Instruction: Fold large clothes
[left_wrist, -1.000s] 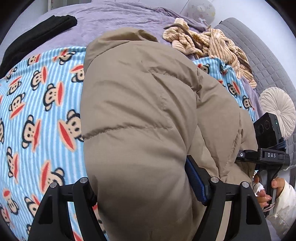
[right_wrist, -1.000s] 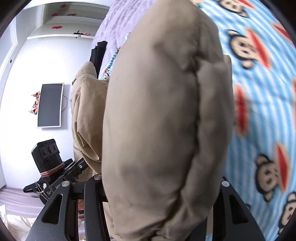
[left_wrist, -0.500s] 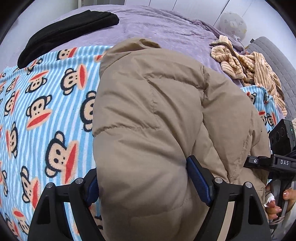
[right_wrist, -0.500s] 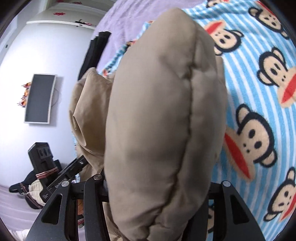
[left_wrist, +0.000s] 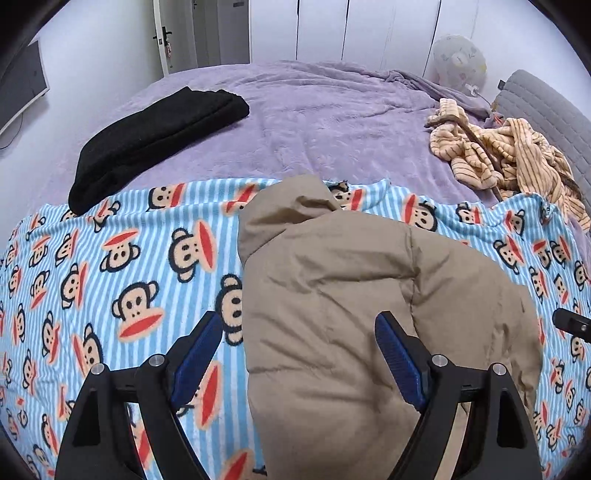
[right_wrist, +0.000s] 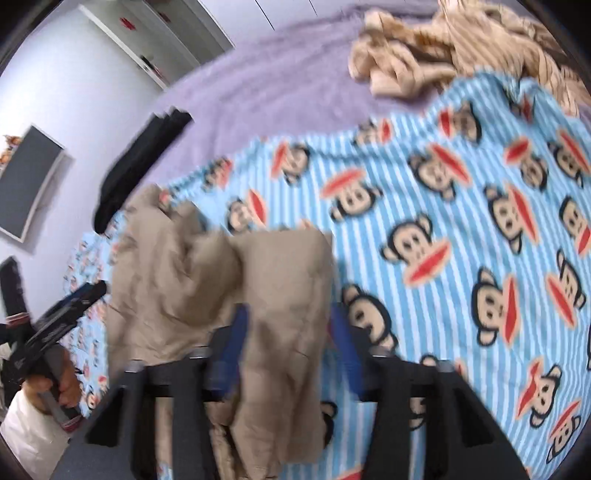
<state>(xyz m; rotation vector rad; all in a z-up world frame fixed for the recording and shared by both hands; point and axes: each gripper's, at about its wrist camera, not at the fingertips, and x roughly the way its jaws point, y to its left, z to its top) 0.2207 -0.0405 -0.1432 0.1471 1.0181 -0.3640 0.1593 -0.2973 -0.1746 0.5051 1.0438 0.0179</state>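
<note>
Jacket (left_wrist: 343, 314) lies on blanket (left_wrist: 110, 266).

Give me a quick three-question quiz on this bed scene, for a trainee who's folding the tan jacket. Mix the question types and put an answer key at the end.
1. True or false: the black garment lies on top of the tan puffer jacket.
2. Multiple choice: the jacket rests on A) the monkey-print blanket, B) bare floor, C) a chair.
3. Short answer: which gripper is clamped on the jacket?

Key
1. False. They lie apart.
2. A.
3. The right gripper. Its jaws have just been closing, with jacket fabric between them. The left gripper has just been opening and stands open, one pad clear of the jacket.
</note>
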